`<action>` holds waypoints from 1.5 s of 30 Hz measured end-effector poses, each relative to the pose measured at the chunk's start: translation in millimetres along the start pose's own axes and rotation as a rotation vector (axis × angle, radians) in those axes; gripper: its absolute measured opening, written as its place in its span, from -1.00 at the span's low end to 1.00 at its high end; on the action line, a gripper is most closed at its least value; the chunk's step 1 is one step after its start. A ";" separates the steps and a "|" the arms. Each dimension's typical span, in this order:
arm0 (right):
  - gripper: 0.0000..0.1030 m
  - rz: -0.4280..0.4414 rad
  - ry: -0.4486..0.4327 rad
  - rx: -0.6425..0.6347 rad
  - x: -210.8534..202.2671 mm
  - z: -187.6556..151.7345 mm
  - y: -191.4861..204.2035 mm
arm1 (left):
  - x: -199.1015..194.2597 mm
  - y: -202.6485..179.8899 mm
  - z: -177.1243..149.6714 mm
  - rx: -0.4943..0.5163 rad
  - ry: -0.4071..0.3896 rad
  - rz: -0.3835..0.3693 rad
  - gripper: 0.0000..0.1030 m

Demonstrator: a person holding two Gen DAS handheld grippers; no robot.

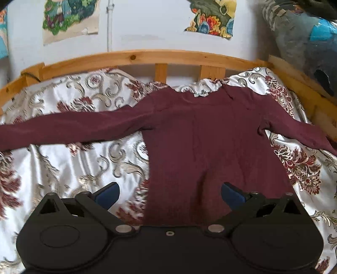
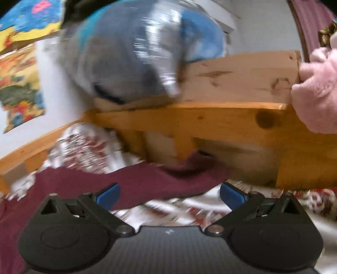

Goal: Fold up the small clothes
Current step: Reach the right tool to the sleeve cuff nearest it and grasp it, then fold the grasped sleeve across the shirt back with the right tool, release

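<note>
A maroon long-sleeved top (image 1: 202, 134) lies spread flat on a patterned bed cover (image 1: 80, 160), both sleeves stretched out to the sides, neckline toward the headboard. My left gripper (image 1: 169, 192) is open and empty, hovering above the top's lower hem. In the right wrist view, which is motion-blurred, the top's right sleeve (image 2: 151, 181) runs toward the wooden bed rail. My right gripper (image 2: 169, 192) is open and empty just above that sleeve.
A wooden bed frame (image 1: 147, 57) bounds the far side and the right side (image 2: 210, 124). A grey and blue bundle (image 2: 130, 54) sits on the rail. A pink fluffy item (image 2: 316, 88) hangs at right. Posters hang on the wall (image 1: 69, 19).
</note>
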State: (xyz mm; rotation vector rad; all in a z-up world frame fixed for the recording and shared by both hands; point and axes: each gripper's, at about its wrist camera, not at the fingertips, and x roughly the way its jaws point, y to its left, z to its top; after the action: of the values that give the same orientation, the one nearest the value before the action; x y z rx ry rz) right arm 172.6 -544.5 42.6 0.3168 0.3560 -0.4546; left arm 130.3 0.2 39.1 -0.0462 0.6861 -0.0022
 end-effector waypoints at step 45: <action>-0.93 0.813 0.007 -0.778 -97.2 -42.6 306.8 | 13.6 64.9 4.7 -0.112 0.006 0.041 0.99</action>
State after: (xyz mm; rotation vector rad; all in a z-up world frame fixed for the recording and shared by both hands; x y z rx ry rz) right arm 226.2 -231.5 109.9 -0.3040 0.3535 0.4913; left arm 143.0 65.0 31.4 -0.1398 0.6926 0.0755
